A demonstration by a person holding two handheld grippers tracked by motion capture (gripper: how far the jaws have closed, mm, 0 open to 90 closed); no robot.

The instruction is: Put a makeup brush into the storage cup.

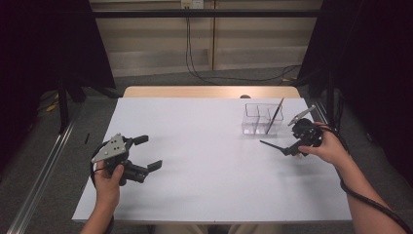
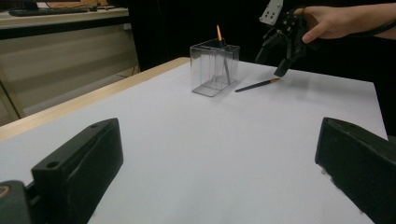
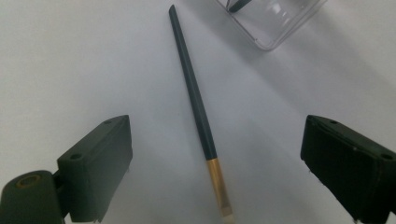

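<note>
A dark-handled paintbrush (image 1: 272,145) with a gold ferrule lies flat on the white table (image 1: 204,195), just in front of a clear compartment box (image 1: 255,122). A second brush (image 1: 275,114) stands tilted inside that box. My right gripper (image 1: 295,145) hovers over the lying brush's ferrule end; in the right gripper view the brush (image 3: 194,100) runs between the wide-apart jaws of this gripper (image 3: 217,135), untouched. My left gripper (image 1: 148,152) rests open on the table's left side, holding nothing. From the left gripper view (image 2: 223,140) I see the box (image 2: 215,67), the lying brush (image 2: 257,85) and the right gripper (image 2: 273,63) far off.
The table's wooden far edge (image 1: 209,91) lies behind the box. Dark curtains and metal frame posts (image 1: 62,105) flank both sides. Cables (image 1: 195,68) run over the floor beyond. A broad bare stretch of white surface separates the two grippers.
</note>
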